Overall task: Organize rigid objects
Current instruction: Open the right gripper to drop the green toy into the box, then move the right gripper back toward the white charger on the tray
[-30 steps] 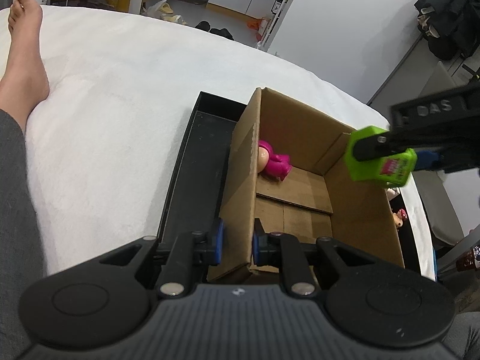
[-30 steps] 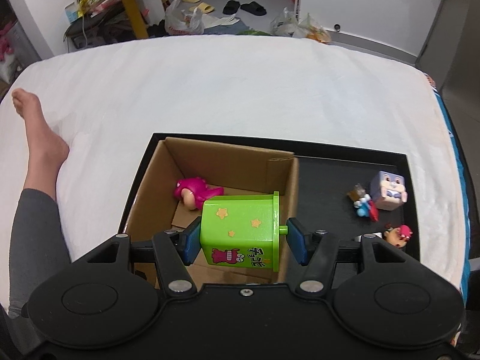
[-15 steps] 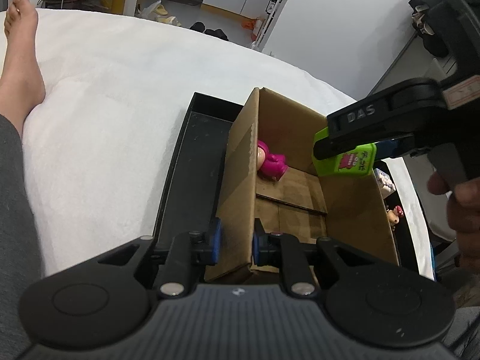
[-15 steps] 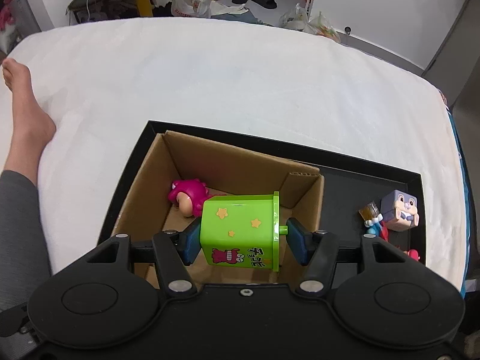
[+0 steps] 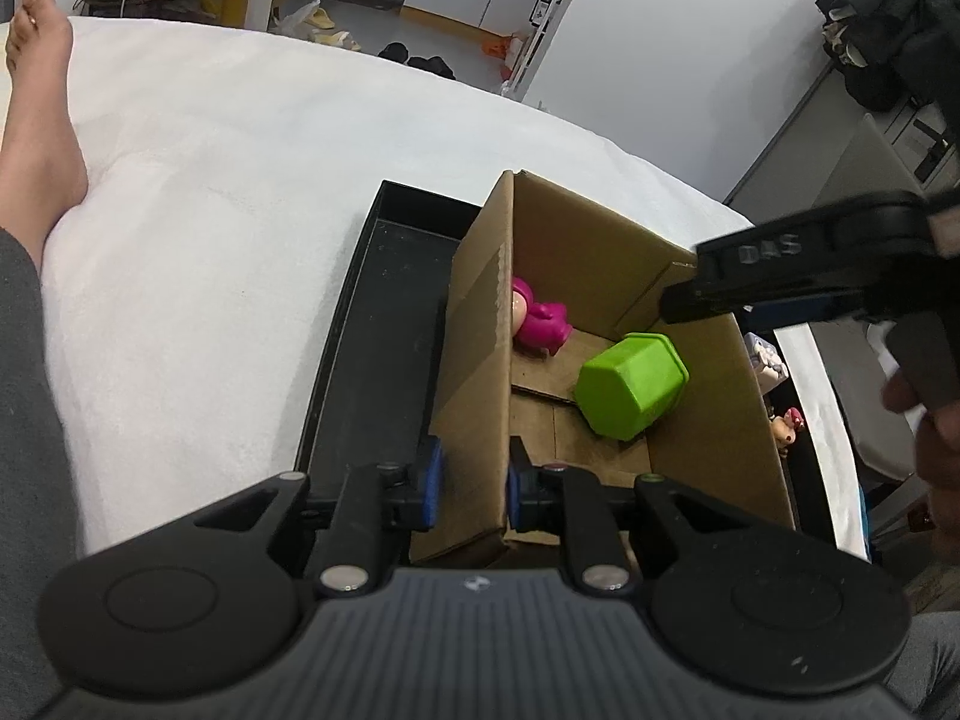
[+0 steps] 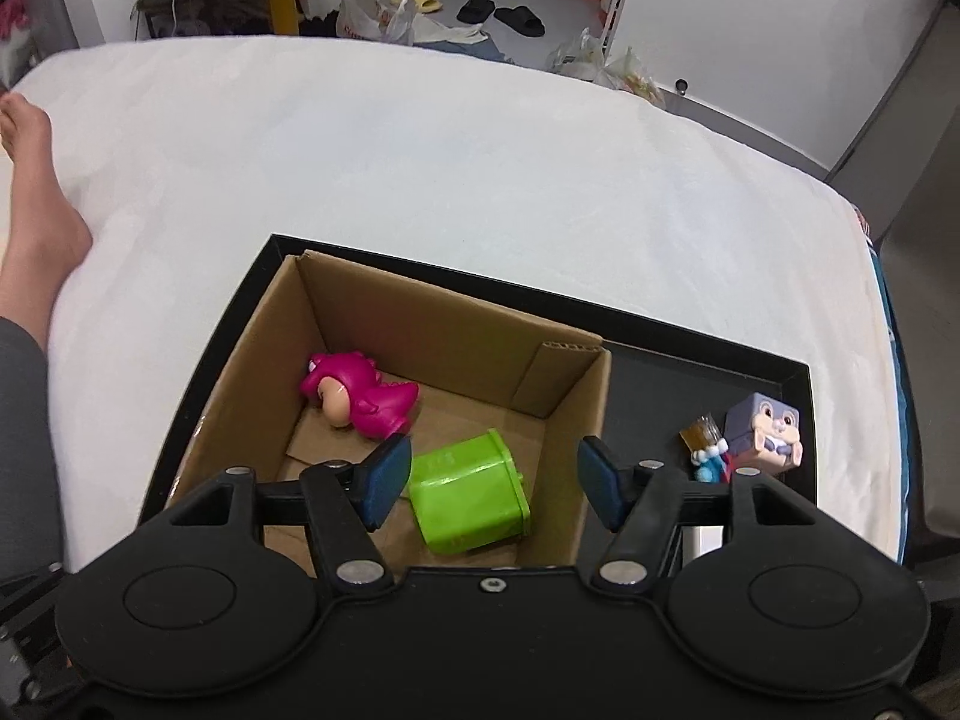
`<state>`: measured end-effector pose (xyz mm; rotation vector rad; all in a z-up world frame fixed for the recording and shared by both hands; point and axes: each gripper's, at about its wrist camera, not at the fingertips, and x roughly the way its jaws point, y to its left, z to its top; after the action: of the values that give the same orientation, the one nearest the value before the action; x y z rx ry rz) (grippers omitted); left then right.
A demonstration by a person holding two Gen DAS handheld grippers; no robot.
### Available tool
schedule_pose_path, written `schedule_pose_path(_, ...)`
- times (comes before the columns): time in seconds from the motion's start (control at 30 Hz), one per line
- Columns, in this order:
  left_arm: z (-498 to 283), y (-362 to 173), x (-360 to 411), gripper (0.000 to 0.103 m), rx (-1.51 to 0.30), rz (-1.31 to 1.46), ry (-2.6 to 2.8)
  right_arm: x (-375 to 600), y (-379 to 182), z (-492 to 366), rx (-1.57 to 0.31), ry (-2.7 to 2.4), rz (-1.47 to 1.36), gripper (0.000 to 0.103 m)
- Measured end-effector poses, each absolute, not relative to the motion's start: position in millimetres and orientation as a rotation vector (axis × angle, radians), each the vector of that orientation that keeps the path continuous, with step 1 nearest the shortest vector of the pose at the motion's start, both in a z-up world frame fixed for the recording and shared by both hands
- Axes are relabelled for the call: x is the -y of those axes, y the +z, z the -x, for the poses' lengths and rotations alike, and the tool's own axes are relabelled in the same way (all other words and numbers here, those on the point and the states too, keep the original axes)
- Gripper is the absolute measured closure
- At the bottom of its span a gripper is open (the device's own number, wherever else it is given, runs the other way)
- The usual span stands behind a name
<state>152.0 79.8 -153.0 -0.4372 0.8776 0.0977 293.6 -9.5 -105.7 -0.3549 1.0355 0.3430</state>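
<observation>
Green box, dropped from the wide right claw, lies tipped in carton.

Left tongs clamp the cardboard box wall; green toy lies inside.

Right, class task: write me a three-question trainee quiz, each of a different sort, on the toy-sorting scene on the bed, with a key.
1. True or false: the right claw is shut on the green toy.
2. Multiple choice: what does the left claw grip? A) the black tray B) the cardboard box wall C) the pink dinosaur figure
3. Fill in: the bunny cube sits on the tray, ____ the box.

Key
1. False: its jaws stand open and the green toy lies on the box floor.
2. B
3. outside
</observation>
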Motion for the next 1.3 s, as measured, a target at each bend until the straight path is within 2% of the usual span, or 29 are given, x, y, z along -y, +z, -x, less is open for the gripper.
schedule_pose_path(0.17, -151.8, -153.0, -78.3, 0.085, -0.876, 0.423, 0.110, 27.1, -96.9, -288.0, -1.051, 0.351, 0.287, 0.032)
schedule_pose_path(0.43, -154.0, -153.7, -72.2, 0.085, -0.887, 0.394, 0.110, 48.2, -89.4, -273.1, -1.081, 0.392, 0.208, 0.031)
schedule_pose_path(0.6, -156.7, -156.6, -74.2, 0.084, -0.917, 0.397, 0.116, 64.0, -79.5, -269.0, -1.050, 0.367, 0.179, 0.020)
schedule_pose_path(0.9, -160.5, -158.6, -76.0, 0.082, -0.953, 0.415, 0.128, 95.4, -70.5, -255.4, -1.006, 0.365, 0.099, 0.020)
schedule_pose_path(1.3, -165.7, -152.0, -72.3, 0.082, -0.991, 0.401, 0.152, 146.6, -86.1, -247.5, -0.997, 0.318, -0.032, 0.020)
